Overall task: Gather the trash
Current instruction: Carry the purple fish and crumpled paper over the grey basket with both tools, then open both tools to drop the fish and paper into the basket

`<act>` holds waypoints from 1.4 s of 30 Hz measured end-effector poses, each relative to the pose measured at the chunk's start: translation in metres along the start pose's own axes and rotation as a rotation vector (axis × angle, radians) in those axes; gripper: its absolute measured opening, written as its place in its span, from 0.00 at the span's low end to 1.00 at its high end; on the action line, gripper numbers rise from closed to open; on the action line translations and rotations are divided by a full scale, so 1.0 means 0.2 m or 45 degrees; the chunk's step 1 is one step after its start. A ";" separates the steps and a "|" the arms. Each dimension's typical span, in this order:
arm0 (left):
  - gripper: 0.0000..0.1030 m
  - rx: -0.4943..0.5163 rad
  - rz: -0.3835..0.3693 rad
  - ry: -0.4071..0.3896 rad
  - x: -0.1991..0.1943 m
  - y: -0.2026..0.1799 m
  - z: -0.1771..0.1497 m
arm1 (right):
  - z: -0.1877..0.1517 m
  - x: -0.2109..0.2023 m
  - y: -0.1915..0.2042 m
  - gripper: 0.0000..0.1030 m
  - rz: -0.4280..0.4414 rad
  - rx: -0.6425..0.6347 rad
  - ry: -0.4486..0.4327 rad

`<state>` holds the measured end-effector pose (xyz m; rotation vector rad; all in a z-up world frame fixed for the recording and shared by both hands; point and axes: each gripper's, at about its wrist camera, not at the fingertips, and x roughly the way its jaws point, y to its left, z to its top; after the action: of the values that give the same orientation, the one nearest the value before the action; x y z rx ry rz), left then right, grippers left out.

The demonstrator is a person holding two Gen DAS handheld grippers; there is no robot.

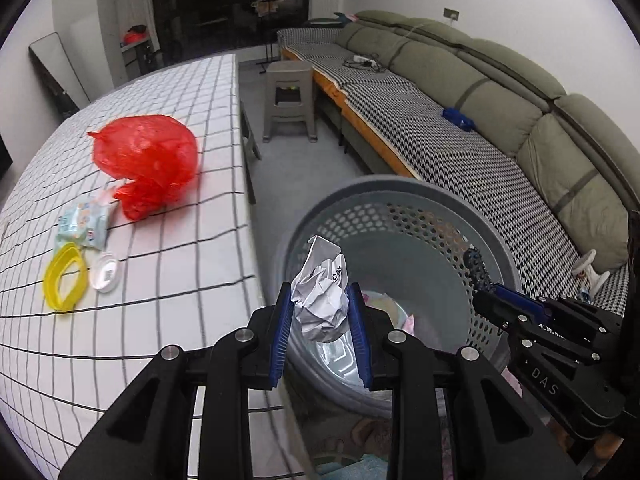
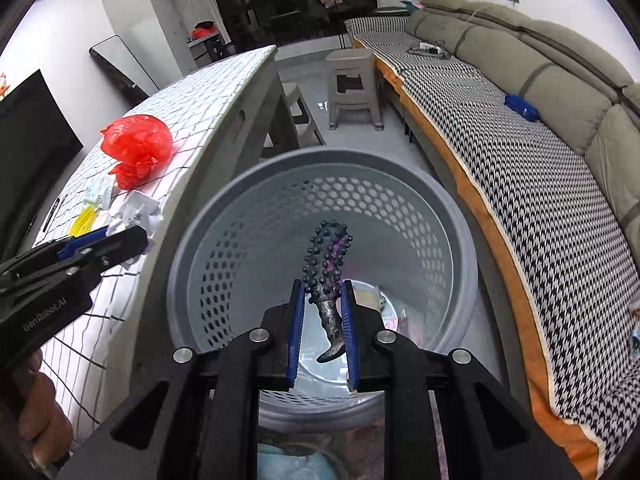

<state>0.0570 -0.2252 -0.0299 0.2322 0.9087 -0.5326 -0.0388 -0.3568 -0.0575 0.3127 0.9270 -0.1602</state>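
My left gripper (image 1: 320, 300) is shut on a crumpled white paper ball (image 1: 322, 296), held over the near rim of a grey perforated basket (image 1: 404, 200). Over the basket's opening, my right gripper (image 2: 323, 296) is shut on a dark, knobbly, purple-tinged piece of trash (image 2: 326, 264). The right gripper (image 1: 496, 292) also shows in the left wrist view, at the basket's right side. On the checked table (image 1: 168, 264) lie a red plastic bag (image 1: 148, 160), a pale wrapper packet (image 1: 84, 222), a yellow ring (image 1: 66, 276) and a white lid (image 1: 105, 274). Some items lie at the basket's bottom.
A long sofa (image 1: 460, 132) with a houndstooth cover runs along the right, a blue object (image 1: 458, 117) on it. A grey plastic stool (image 1: 289, 96) stands on the floor beyond the basket. A dark screen (image 2: 32, 144) leans at the left wall. A hand (image 2: 36, 412) holds the left gripper.
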 end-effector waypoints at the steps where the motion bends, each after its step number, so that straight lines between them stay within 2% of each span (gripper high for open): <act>1: 0.27 0.007 -0.004 0.008 0.02 -0.02 0.00 | 0.00 0.01 -0.01 0.17 0.002 0.004 0.003; 12: 0.27 0.020 0.000 0.058 0.09 -0.06 -0.03 | -0.01 0.07 -0.06 0.18 0.010 0.024 0.028; 19: 0.31 0.029 0.025 0.044 0.08 -0.07 -0.01 | -0.01 0.09 -0.07 0.18 0.009 0.038 0.021; 20: 0.32 0.027 0.026 0.045 0.08 -0.07 -0.01 | -0.01 0.08 -0.08 0.19 0.009 0.040 0.018; 22: 0.33 0.021 0.028 0.046 0.08 -0.07 -0.01 | 0.00 0.07 -0.08 0.41 0.009 0.049 -0.003; 23: 0.35 0.018 0.029 0.045 0.07 -0.06 -0.01 | -0.01 0.06 -0.09 0.44 0.008 0.052 -0.014; 25: 0.41 0.014 0.034 0.040 0.07 -0.05 0.00 | 0.00 0.04 -0.09 0.44 0.003 0.052 -0.034; 27: 0.52 0.009 0.040 0.031 0.06 -0.05 0.00 | 0.00 0.04 -0.08 0.44 0.002 0.052 -0.034; 28: 0.54 0.007 0.042 0.025 0.06 -0.05 0.00 | 0.00 0.04 -0.08 0.44 0.003 0.053 -0.032; 36: 0.60 -0.004 0.052 0.020 0.04 -0.03 0.00 | 0.00 0.02 -0.08 0.44 0.011 0.057 -0.043; 42: 0.61 -0.011 0.052 0.011 0.03 -0.02 0.00 | -0.01 -0.01 -0.08 0.50 0.010 0.067 -0.061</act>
<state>0.0573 -0.2301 -0.0343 0.2453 0.9129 -0.4902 -0.0454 -0.3721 -0.0609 0.3599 0.8747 -0.1846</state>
